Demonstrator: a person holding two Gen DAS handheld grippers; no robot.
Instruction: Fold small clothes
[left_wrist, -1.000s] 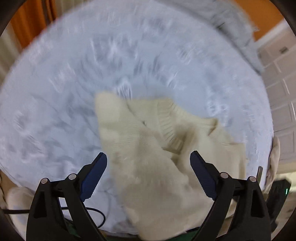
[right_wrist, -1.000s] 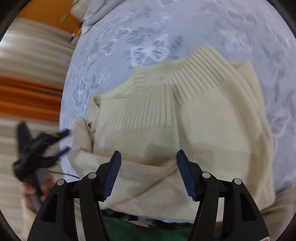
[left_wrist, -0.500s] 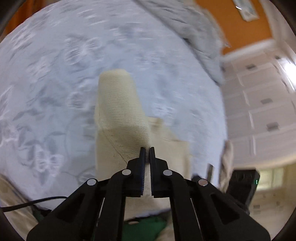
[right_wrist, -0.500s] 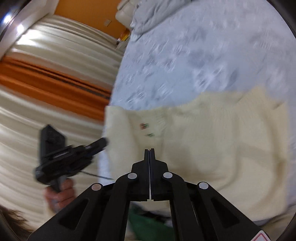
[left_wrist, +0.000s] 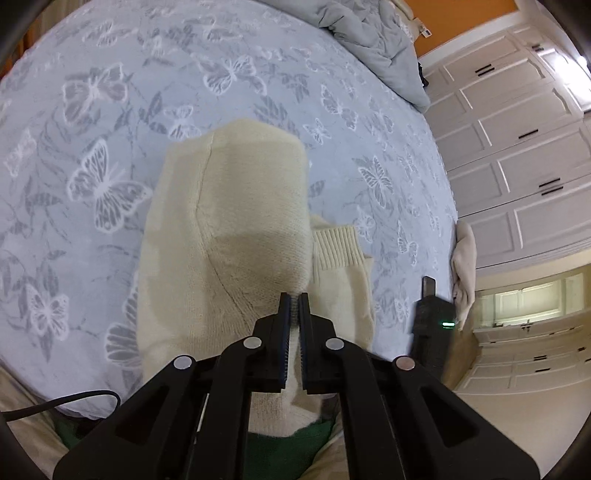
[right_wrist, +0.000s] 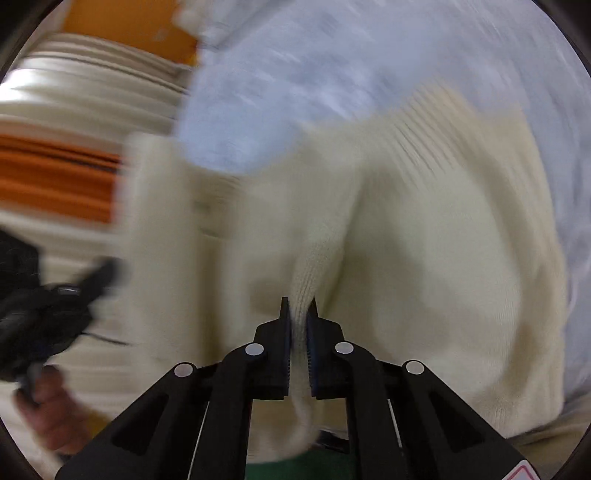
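1. Sweater (left_wrist: 229, 229) first: cream knit, on a bed (left_wrist: 110, 110) with a pale blue butterfly-print cover. Part of it hangs off the near edge.
2. Left gripper (left_wrist: 294, 299) is clamped tight on a fold of the knit. You can see cloth pinched right between the blue pads, and the fabric rises in a rounded hump ahead of the jaws.
3. A ribbed cuff or hem (left_wrist: 336, 247) pokes out just right of that hump, lying flat on the cover.
4. Right gripper (right_wrist: 297, 306) has a narrow ridge of the sweater (right_wrist: 424, 240) between its pads. The jaws are closing on it, and the cloth already looks squeezed there. That view is pretty blurry, so I can't tell more detail than that.
5. In the right view you also catch the other tool off to the left, with the person's hand (right_wrist: 48, 410) wrapped around its handle.
6. Background stuff: a grey duvet (left_wrist: 373, 40) bunched at the far end of the bed, white cupboards (left_wrist: 517, 147) on the right, and orange-and-cream curtains (right_wrist: 59, 177) on the other side.
7. Green cloth (left_wrist: 291, 454) shows under the left gripper, at the bottom.
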